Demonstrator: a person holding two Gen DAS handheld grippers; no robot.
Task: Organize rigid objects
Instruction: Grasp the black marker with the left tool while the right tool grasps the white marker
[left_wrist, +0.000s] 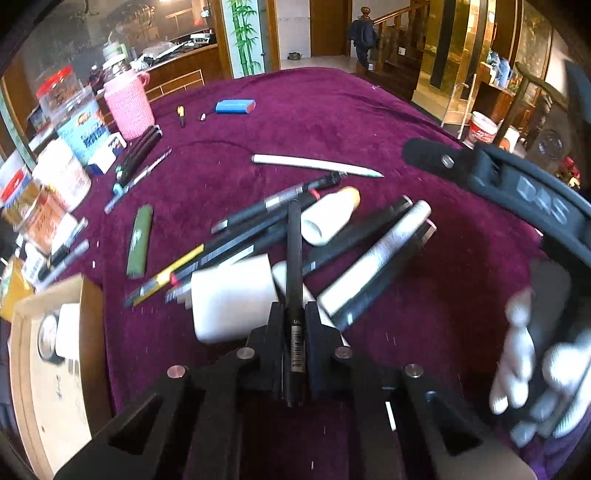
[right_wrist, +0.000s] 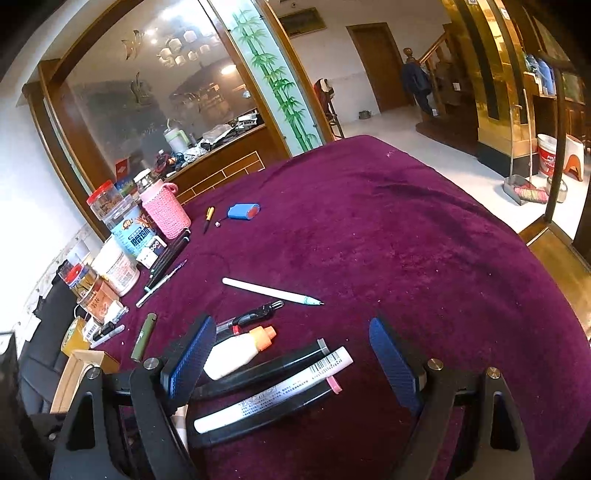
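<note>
Jaws, left unit: pressed together on a black pen (left_wrist: 294, 280), whose long axis runs straight ahead along the left gripper (left_wrist: 294, 314), barcode label showing between the fingers, far end reaching over the pile of pens and tubes (left_wrist: 332, 243) on the maroon tabletop (right_wrist: 388, 229). Jaws, right unit: spread wide and holding nothing; the right gripper (right_wrist: 291, 354) sits low over the pile, blue pads either side. Landmark: the pile. Within it, between the right unit's pads: a white barcoded marker (right_wrist: 280, 391) lying across a black marker (right_wrist: 258, 369), both long axes slanting from near-left to far-right, and a white bottle with orange cap (right_wrist: 240, 350). Beyond the pile: a white stylus pen (right_wrist: 273, 291) lying crosswise, apart from the rest. Left of the pile: a green lighter (right_wrist: 144, 336), then a cardboard box (left_wrist: 48, 369), the probable destination for the held pen; it is nearer the left hand. Left wrist view alone shows the box's inside, with a white cylinder in it, and the gloved right hand (left_wrist: 532, 369). Right wrist view alone shows the pad spacing.
</note>
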